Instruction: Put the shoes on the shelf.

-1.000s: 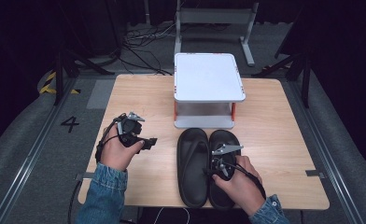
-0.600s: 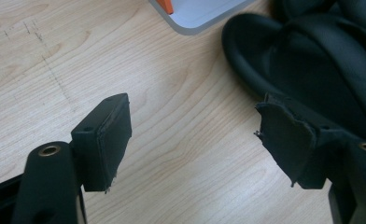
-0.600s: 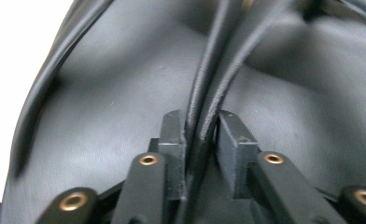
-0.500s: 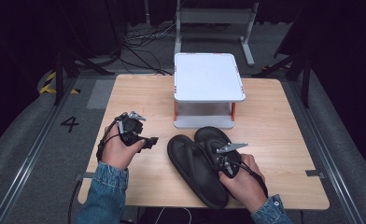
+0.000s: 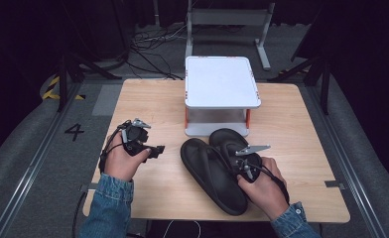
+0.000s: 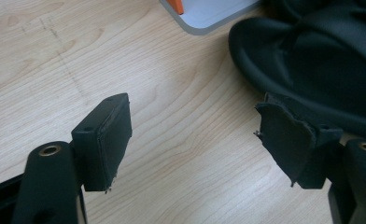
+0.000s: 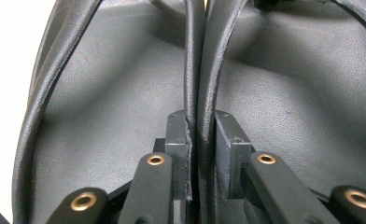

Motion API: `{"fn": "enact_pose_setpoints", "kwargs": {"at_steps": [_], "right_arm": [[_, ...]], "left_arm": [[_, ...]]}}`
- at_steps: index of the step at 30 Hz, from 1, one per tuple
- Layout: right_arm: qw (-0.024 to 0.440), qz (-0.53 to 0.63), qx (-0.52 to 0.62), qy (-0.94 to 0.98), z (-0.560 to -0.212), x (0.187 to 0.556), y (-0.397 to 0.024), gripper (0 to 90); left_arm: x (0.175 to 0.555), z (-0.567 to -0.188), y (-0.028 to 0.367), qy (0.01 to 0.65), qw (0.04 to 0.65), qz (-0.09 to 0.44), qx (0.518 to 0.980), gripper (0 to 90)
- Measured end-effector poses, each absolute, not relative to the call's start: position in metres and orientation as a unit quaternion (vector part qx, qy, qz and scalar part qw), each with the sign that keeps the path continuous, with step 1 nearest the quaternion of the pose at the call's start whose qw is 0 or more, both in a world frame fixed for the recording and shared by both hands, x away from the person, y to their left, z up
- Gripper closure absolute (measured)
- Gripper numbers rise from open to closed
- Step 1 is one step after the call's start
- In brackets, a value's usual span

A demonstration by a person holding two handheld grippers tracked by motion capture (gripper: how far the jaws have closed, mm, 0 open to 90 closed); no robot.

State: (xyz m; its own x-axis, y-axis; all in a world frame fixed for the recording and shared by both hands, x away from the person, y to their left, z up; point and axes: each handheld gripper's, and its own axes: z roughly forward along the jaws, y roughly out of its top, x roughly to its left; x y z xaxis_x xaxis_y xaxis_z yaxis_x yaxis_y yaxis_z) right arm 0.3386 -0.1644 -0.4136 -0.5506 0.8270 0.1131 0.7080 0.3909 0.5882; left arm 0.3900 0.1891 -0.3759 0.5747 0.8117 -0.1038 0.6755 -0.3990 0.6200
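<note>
Two black flip-flop sandals lie slanted on the wooden table (image 5: 291, 124), in front of a white stand. The nearer sandal (image 5: 210, 173) partly overlaps the farther sandal (image 5: 228, 140). My right gripper (image 5: 243, 167) is shut on their straps. In the right gripper view its jaws pinch two black straps (image 7: 197, 60) side by side at the gripper (image 7: 202, 128). My left gripper (image 5: 158, 149) hovers left of the sandals, open and holding nothing. In the left gripper view it (image 6: 195, 135) faces bare wood, with a sandal edge (image 6: 321, 60) at the upper right.
A white two-level stand (image 5: 221, 82) with orange posts sits at the back middle of the table, its base (image 6: 209, 14) just beyond the sandals. Bare wood lies left of the left hand and right of the sandals. Cables run on the floor behind.
The right gripper has dragged both sandals from lying straight side by side to a slanted, overlapping pose closer to the stand. The left gripper has stayed put.
</note>
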Motion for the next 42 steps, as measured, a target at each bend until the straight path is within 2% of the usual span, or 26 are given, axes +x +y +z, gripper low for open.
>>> {"fn": "enact_pose_setpoints", "kwargs": {"at_steps": [9,19,26,32,40,42], "right_arm": [[0.116,0.329,0.509,0.787,-0.398,0.371,-0.17,78.0],[0.127,0.345,0.552,0.748,-0.391,0.394,-0.166,78.1],[0.135,0.351,0.584,0.72,-0.396,0.414,-0.156,78.0],[0.118,0.362,0.609,0.696,-0.405,0.428,-0.158,77.9],[0.128,0.365,0.615,0.687,-0.416,0.447,-0.145,77.8],[0.118,0.374,0.623,0.677,-0.419,0.45,-0.147,77.8]], "left_arm": [[0.385,-0.375,0.203,0.464,0.32,0.111,0.818,26.4],[0.389,-0.376,0.199,0.459,0.321,0.106,0.822,26.4],[0.392,-0.376,0.193,0.451,0.323,0.103,0.826,26.4],[0.394,-0.377,0.194,0.449,0.32,0.104,0.828,26.4],[0.388,-0.378,0.197,0.453,0.321,0.103,0.826,26.4],[0.386,-0.379,0.199,0.456,0.319,0.103,0.824,26.4]]}}
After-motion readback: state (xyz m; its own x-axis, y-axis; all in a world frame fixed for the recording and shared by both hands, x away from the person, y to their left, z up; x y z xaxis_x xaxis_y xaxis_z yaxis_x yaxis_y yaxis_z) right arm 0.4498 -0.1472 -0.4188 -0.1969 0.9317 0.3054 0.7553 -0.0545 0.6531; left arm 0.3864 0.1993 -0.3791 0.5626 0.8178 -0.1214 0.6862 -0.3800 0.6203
